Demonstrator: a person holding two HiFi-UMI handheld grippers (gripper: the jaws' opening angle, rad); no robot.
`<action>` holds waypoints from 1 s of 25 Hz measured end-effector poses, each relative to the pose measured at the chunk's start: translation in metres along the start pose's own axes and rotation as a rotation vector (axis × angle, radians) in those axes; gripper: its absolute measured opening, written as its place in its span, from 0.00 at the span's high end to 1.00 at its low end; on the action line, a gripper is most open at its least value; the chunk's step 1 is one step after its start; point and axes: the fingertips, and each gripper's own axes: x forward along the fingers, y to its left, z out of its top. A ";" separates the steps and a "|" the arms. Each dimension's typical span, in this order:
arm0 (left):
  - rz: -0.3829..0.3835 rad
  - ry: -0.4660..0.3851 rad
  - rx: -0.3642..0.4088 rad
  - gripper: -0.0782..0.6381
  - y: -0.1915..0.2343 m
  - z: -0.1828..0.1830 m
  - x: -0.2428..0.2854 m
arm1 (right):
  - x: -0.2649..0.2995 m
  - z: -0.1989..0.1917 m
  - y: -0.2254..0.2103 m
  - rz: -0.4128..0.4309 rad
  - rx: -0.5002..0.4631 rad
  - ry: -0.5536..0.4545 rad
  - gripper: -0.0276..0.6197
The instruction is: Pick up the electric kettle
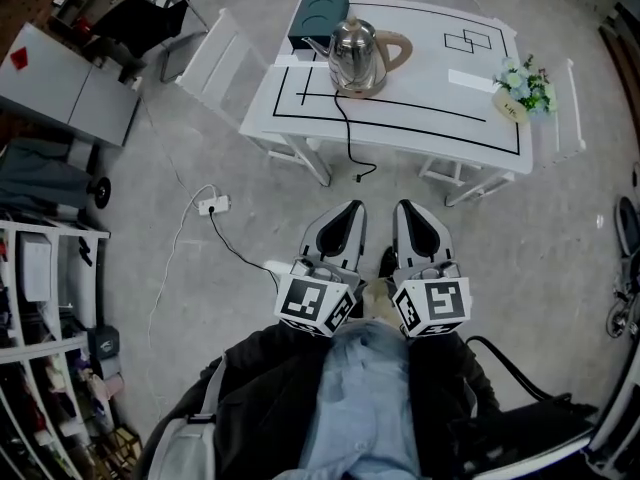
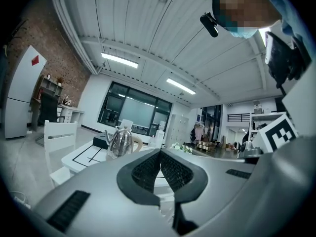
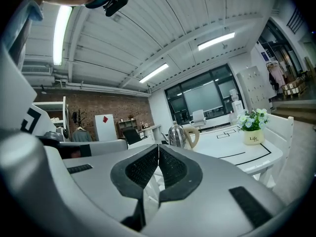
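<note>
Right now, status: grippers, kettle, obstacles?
Left hand-held gripper and right hand-held gripper shut, empty. Electric kettle on white table, untouched. Its cord hangs off near edge.

The only word that can be read is "Life.", printed on the white flower pot (image 3: 254,138) on the table (image 3: 222,147). The white cabinet (image 2: 19,98) by the brick wall bears a red diamond mark; no lettering on it can be read.

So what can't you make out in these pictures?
Base of the kettle: right gripper view, behind the right tongs.
End of the cord: head view, too small.
Corner of the box: head view, behind the kettle.
The shelves: head view, cut by the left edge.
</note>
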 end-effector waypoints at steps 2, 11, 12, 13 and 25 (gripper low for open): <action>0.004 0.004 0.009 0.88 0.002 0.002 0.016 | 0.012 0.004 -0.010 0.010 0.005 -0.004 0.93; 0.013 -0.033 0.066 0.88 -0.002 0.034 0.073 | 0.048 0.046 -0.047 0.042 0.011 -0.067 0.93; 0.017 -0.040 0.073 0.88 -0.002 0.038 0.077 | 0.052 0.051 -0.050 0.051 0.008 -0.076 0.93; 0.023 -0.048 0.078 0.88 -0.002 0.041 0.082 | 0.056 0.055 -0.053 0.061 0.004 -0.084 0.93; 0.088 -0.128 0.097 0.88 0.005 0.060 0.111 | 0.085 0.079 -0.068 0.152 -0.039 -0.120 0.93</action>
